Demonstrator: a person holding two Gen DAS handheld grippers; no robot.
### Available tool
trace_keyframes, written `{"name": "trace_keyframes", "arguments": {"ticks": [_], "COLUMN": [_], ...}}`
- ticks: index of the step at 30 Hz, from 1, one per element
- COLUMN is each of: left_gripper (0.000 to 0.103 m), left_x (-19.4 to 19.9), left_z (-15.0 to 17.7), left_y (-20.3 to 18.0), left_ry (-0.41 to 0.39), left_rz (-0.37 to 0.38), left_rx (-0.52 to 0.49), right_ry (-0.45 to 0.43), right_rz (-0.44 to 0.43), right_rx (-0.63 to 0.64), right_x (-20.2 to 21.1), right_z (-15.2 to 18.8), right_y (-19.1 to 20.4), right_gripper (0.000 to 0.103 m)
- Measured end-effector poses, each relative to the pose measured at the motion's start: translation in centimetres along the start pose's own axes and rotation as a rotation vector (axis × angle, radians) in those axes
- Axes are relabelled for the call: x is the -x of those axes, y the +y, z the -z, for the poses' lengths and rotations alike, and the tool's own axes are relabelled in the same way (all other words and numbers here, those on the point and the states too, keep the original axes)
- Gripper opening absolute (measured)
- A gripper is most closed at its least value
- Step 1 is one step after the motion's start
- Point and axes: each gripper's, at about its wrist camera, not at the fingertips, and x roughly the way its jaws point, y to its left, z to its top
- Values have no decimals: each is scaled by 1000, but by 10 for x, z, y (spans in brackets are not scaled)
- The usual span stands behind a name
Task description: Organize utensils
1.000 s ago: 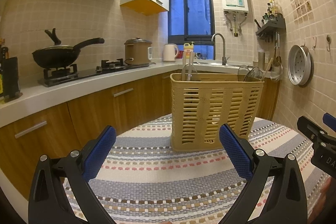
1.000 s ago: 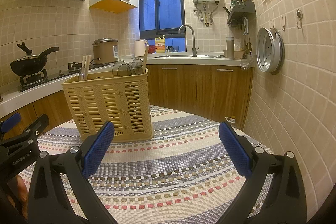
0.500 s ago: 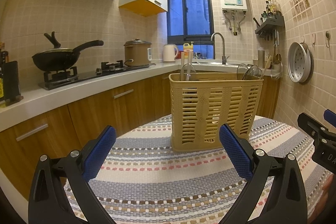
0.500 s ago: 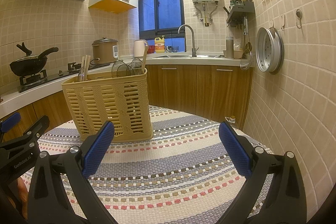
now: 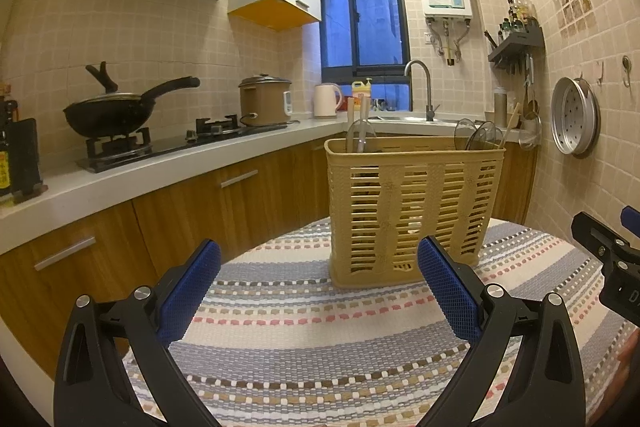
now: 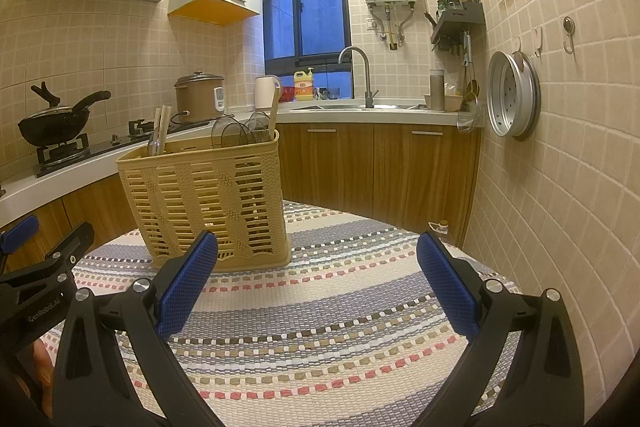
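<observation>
A tan slatted utensil basket (image 5: pixel 412 211) stands upright on the striped woven tablecloth (image 5: pixel 320 339); it also shows in the right wrist view (image 6: pixel 208 203). Chopsticks (image 5: pixel 356 119) and a clear spoon stick out at its left end, dark mesh skimmers (image 5: pixel 478 135) and a wooden handle at its right end. My left gripper (image 5: pixel 318 291) is open and empty, a little short of the basket. My right gripper (image 6: pixel 316 291) is open and empty, to the right of the basket (image 6: pixel 208 203). Each gripper sees the other at its frame edge.
The round table (image 6: pixel 360 347) sits in a small kitchen. A counter with a wok (image 5: pixel 108 111), rice cooker (image 5: pixel 264 99), kettle and sink runs behind. A tiled wall with a hanging steamer tray (image 6: pixel 514 95) is close on the right.
Both views have shifted only slightly; the basket sits a touch lower and farther in the left wrist view. Both grippers stay open and empty.
</observation>
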Motion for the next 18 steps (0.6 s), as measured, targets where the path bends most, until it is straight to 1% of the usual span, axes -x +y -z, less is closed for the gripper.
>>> {"name": "trace_keyframes", "arguments": {"ticks": [9,13,18], "left_gripper": [96,96,96], "left_x": [0,3,0], "left_z": [-1,-1,-3], "left_y": [2,2,7], "left_ry": [1,-20,11], "left_rz": [-10,-14,9], "left_rx": [8,-2,33], "right_ry": [0,0,-1], "right_rz": [0,1,5], "right_rx": [0,0,-3], "right_x": [0,0,0], "right_z": [0,0,1], "right_y": [0,0,0], "right_gripper": [95,95,95]}}
